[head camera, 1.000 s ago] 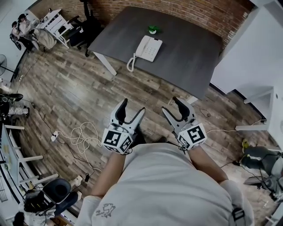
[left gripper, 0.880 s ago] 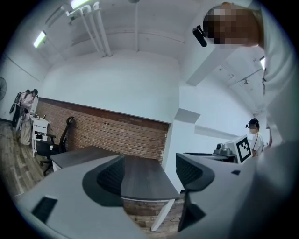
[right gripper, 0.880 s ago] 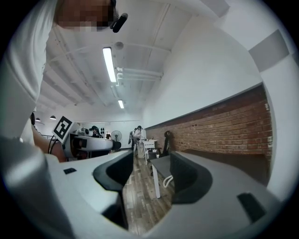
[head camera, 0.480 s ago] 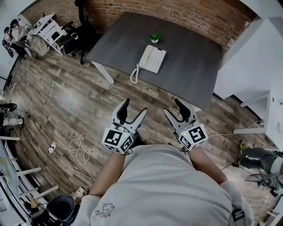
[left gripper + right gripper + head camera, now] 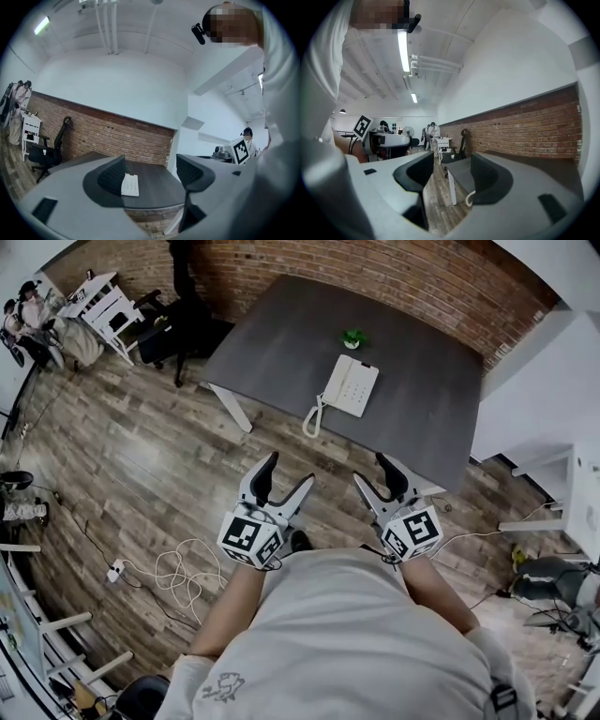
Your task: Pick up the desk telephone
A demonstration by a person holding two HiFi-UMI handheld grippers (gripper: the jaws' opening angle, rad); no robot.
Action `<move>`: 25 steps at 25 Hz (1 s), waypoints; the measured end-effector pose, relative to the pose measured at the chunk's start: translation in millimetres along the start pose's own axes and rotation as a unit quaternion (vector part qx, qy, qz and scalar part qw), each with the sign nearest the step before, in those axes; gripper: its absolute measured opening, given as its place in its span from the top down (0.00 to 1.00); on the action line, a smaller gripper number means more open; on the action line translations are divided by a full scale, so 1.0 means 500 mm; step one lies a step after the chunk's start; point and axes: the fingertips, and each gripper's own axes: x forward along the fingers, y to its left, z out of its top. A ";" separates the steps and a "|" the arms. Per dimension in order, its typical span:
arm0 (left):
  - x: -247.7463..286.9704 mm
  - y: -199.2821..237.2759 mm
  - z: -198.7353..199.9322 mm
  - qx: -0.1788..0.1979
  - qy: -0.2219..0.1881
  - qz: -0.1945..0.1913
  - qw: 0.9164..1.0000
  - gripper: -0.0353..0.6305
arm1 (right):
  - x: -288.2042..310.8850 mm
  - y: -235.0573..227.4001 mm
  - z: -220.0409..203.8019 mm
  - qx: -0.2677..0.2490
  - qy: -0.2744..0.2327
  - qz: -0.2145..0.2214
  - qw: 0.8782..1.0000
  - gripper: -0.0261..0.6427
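Note:
The white desk telephone (image 5: 352,386) lies on a dark grey table (image 5: 272,343), its coiled cord (image 5: 312,418) hanging over the near edge. Both grippers are held level in front of the person, short of the table. My left gripper (image 5: 284,474) is open and holds nothing; in the left gripper view the telephone (image 5: 130,184) shows beyond the open jaws (image 5: 151,172), close to the left one. My right gripper (image 5: 375,476) is open and holds nothing too. Its own view (image 5: 450,174) shows only the cord (image 5: 468,199) and the table's end (image 5: 459,177); the phone body is hidden behind the right jaw.
A small green plant (image 5: 353,337) stands just behind the phone. A brick wall (image 5: 412,277) runs behind the table. An office chair (image 5: 178,315) stands at its left, a white cabinet (image 5: 553,381) at its right. A white cable (image 5: 178,568) lies looped on the wood floor.
The person has walked toward the table: table and telephone have come nearer to both grippers in the head view. Both grippers have stayed open and apart as before.

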 end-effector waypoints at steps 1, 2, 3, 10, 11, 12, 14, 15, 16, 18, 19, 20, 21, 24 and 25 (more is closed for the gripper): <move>-0.004 0.015 0.003 0.000 0.000 -0.002 1.000 0.42 | 0.012 0.006 0.001 0.000 0.001 -0.003 1.000 0.58; -0.006 0.027 0.007 0.000 -0.001 -0.005 1.000 0.42 | 0.024 0.011 0.001 0.000 0.001 -0.007 1.000 0.58; -0.007 0.039 0.009 0.000 -0.001 -0.009 1.000 0.42 | 0.034 0.015 0.001 0.001 0.002 -0.010 1.000 0.58; 0.005 0.106 0.011 -0.012 0.003 -0.032 0.999 0.42 | 0.094 0.034 -0.003 -0.001 0.009 -0.028 1.000 0.58; 0.009 0.110 0.010 -0.014 0.004 -0.036 0.999 0.42 | 0.096 0.034 -0.003 -0.002 0.011 -0.031 0.999 0.58; 0.014 0.113 0.008 -0.016 0.006 -0.040 0.999 0.42 | 0.098 0.032 -0.004 -0.002 0.012 -0.034 0.999 0.58; 0.033 0.115 0.006 -0.018 0.010 -0.049 0.999 0.42 | 0.101 0.021 -0.005 -0.001 0.016 -0.041 0.999 0.58; 0.043 0.114 0.004 -0.019 0.013 -0.053 0.998 0.42 | 0.102 0.013 -0.007 0.001 0.017 -0.043 0.999 0.58; 0.054 0.112 0.000 -0.019 0.015 -0.057 0.998 0.42 | 0.102 0.006 -0.011 0.003 0.018 -0.046 0.999 0.58; 0.073 0.109 -0.006 -0.018 0.021 -0.063 0.998 0.42 | 0.101 -0.008 -0.020 0.010 0.018 -0.048 0.999 0.59; 0.083 0.109 -0.009 -0.017 0.023 -0.064 0.998 0.42 | 0.104 -0.015 -0.021 0.012 0.017 -0.048 0.999 0.59; 0.095 0.111 -0.011 -0.016 0.025 -0.065 0.997 0.42 | 0.109 -0.022 -0.021 0.011 0.016 -0.047 0.999 0.59; 0.107 0.113 -0.013 -0.016 0.029 -0.066 0.997 0.42 | 0.114 -0.032 -0.021 0.011 0.016 -0.046 0.999 0.59; 0.146 0.113 -0.020 -0.016 0.043 -0.071 0.996 0.42 | 0.131 -0.071 -0.025 0.017 0.016 -0.044 0.999 0.59; 0.161 0.112 -0.022 -0.014 0.048 -0.074 0.996 0.42 | 0.138 -0.087 -0.026 0.018 0.017 -0.043 0.999 0.59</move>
